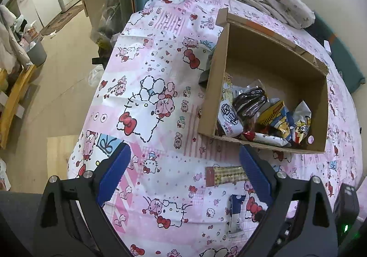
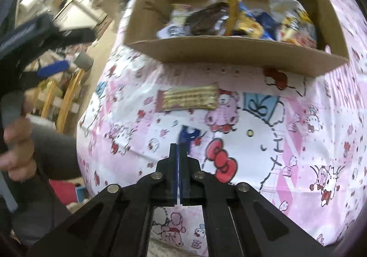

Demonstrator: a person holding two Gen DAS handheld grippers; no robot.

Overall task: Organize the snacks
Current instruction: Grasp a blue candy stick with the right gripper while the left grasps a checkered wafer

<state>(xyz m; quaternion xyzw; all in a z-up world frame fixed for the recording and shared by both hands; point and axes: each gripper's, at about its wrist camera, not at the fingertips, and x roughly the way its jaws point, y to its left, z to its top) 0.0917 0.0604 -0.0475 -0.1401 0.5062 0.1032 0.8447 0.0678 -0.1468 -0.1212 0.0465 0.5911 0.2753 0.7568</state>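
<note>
Snack sorting, mid-transfer.

Right gripper (image 2: 179, 145): pads pressed together, clamped, as far as can be made out, on the blue end of a blue-and-white packet (image 2: 189, 134), crinkled blue showing just past the tips. In the left wrist view, same packet (image 1: 236, 211) seen long and narrow, on the near side of the cardboard box (image 1: 213, 96), well short of its front wall; not clear whether lifted or touching the tablecloth (image 2: 298, 142).

Left gripper (image 1: 183, 149): blue pads wide apart, nothing between them, hovering over bare cloth off the box's front-left corner.

Key relation: box straight ahead of the right gripper, front wall (image 2: 229, 50) running crosswise to the approach. Packet's long axis roughly in line with the gripper fingers, so roughly square to that wall. Judged next: carry up and over the front wall, then release inside. Right hand clearly the one to do it, already loaded.

Second loose item: yellow-and-brown wafer bar (image 2: 190, 97), flat on the cloth between right gripper and box, long axis parallel to the front wall, near it but not touching. Directly under the likely carry path; no obstacle if cleared high. Probably the left gripper's pick, lying just beside its right finger.

Room: snacks heaped against the inside of the front wall; rear half of the box floor bare. Open cloth left of the box, table edge beyond. Risk: trailing packet end catching the front wall rim.
</note>
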